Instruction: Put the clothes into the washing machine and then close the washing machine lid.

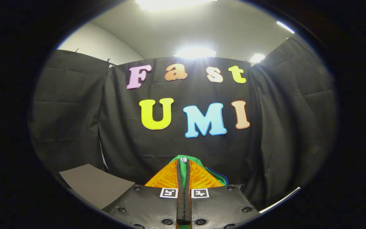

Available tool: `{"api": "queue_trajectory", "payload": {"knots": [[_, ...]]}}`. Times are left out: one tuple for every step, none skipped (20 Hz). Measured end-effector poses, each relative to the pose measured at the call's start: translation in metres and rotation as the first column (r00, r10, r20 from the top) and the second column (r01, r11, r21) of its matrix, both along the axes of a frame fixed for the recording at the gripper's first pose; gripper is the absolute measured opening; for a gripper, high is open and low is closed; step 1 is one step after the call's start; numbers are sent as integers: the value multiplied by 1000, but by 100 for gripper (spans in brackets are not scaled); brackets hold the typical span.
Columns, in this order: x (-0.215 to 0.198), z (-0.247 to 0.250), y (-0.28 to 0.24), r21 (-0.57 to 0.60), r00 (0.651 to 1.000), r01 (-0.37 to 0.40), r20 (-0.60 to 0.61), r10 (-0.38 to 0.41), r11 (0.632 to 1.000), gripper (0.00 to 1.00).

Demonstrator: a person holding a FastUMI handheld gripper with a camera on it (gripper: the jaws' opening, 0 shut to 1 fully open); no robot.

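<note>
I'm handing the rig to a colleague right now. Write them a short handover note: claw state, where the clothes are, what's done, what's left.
Claw: fingers closed on a green garment, which is pinched between them and pokes out past the tips, with a blue edge to one side.
Position: claw is held up, facing the black cloth wall; a grey flat surface lies lower on one side.
Done: garment picked up.
Left: carry it to the washing machine, drop it in, then close the lid.
</note>
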State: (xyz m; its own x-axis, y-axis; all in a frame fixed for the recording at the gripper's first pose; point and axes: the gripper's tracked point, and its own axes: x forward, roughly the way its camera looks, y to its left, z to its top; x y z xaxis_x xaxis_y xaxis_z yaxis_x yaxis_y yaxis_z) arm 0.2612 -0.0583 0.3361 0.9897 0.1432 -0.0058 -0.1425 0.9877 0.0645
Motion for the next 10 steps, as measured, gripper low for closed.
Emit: {"api": "queue_trajectory", "payload": {"knots": [[2,-5,-3,3,1000,4,-4,-4,1000,1],[4,-10,-5,9,1000,7,-10,-7,1000,1],[7,-17,-7,8,1000,12,-16,-12,1000,1],[9,-23,-10,7,1000,21,-19,-21,1000,1],[13,-32,-11,2,999,26,-27,-26,1000,1],[16,-40,-11,2,999,26,-39,-25,1000,1],[16,-50,-11,10,998,24,-50,-24,1000,1],[18,-58,-12,18,998,23,-62,-22,1000,1],[20,-67,-14,24,997,25,-74,-24,999,1],[22,-74,-16,31,996,28,-82,-26,999,1]]}}
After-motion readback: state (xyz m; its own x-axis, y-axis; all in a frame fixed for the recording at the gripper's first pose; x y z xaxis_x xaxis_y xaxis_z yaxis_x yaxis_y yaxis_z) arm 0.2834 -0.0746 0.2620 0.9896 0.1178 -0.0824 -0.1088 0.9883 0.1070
